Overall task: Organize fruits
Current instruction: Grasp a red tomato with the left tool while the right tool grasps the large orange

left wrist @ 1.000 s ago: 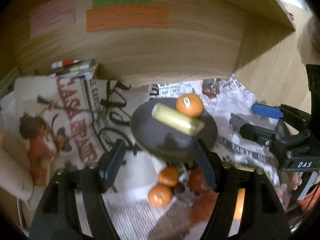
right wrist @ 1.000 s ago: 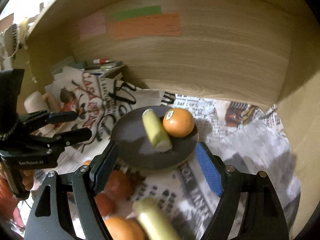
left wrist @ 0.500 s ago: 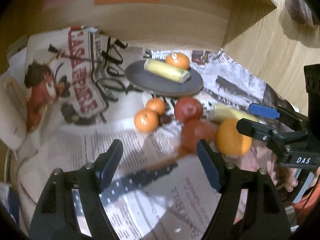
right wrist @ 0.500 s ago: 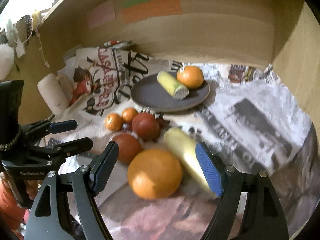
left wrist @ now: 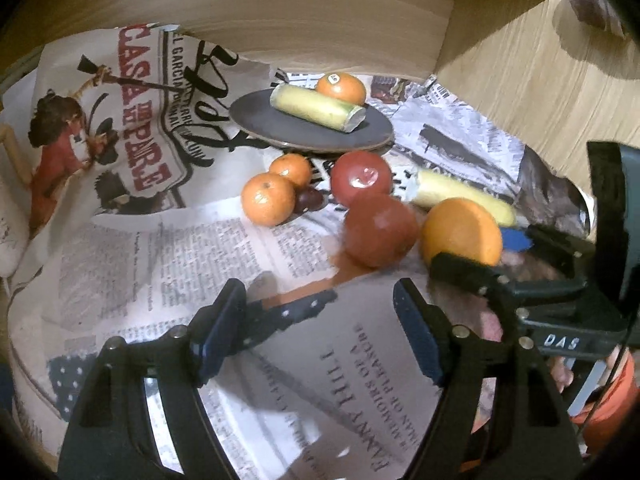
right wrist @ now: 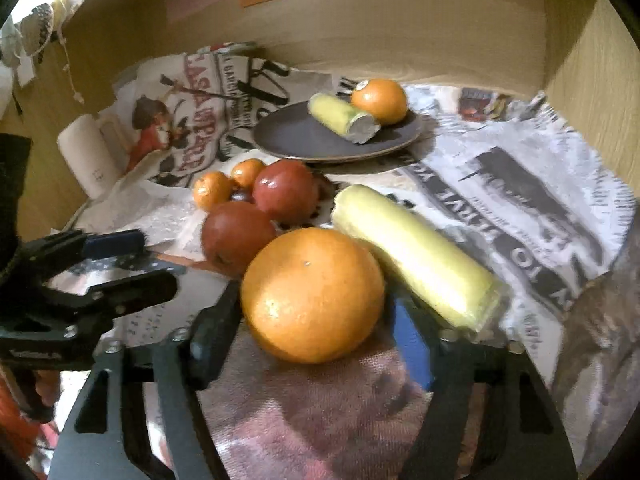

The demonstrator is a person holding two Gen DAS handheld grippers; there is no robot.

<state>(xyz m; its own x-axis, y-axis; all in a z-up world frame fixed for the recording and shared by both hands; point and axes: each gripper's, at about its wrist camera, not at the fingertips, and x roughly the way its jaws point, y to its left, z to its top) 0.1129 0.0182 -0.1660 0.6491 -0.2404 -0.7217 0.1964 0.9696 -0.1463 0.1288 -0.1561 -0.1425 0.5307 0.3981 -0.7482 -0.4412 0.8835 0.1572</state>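
Banana [right wrist: 416, 258] | flat on newspaper [right wrist: 520, 200] | cut end nearest camera

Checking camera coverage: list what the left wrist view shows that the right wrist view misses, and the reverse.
Left wrist only: the FANNY HILL headline under the open left gripper. Right wrist only: hanging cords, and the big orange close up between the right gripper's fingers, which have just been closing. Both: the plate, two red fruits, two small oranges.
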